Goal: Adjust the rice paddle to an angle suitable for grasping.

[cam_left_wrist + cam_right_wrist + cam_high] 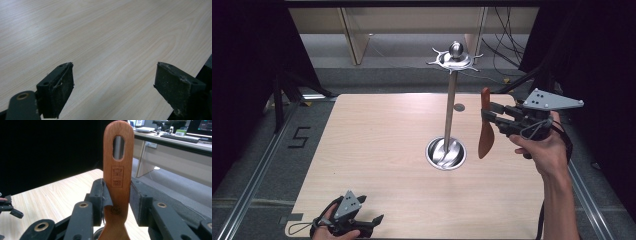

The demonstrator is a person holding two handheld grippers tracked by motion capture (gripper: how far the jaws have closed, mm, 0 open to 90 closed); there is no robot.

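Note:
A tall metal stand rises from a round steel base at the table's middle; its top carries a ring of hooks under a ball. My right gripper hovers just right of the pole, shut on a brown wooden spatula that hangs upright, blade down. In the right gripper view the spatula handle stands between the jaws, its slotted hole at the top. My left gripper rests at the table's near left edge, open. Its jaws stand wide apart over bare wood.
The light wooden table has a small round hole behind the stand. Black curtains flank both sides, and cables lie on the floor at the back right. A desk with monitors shows far off in the right gripper view.

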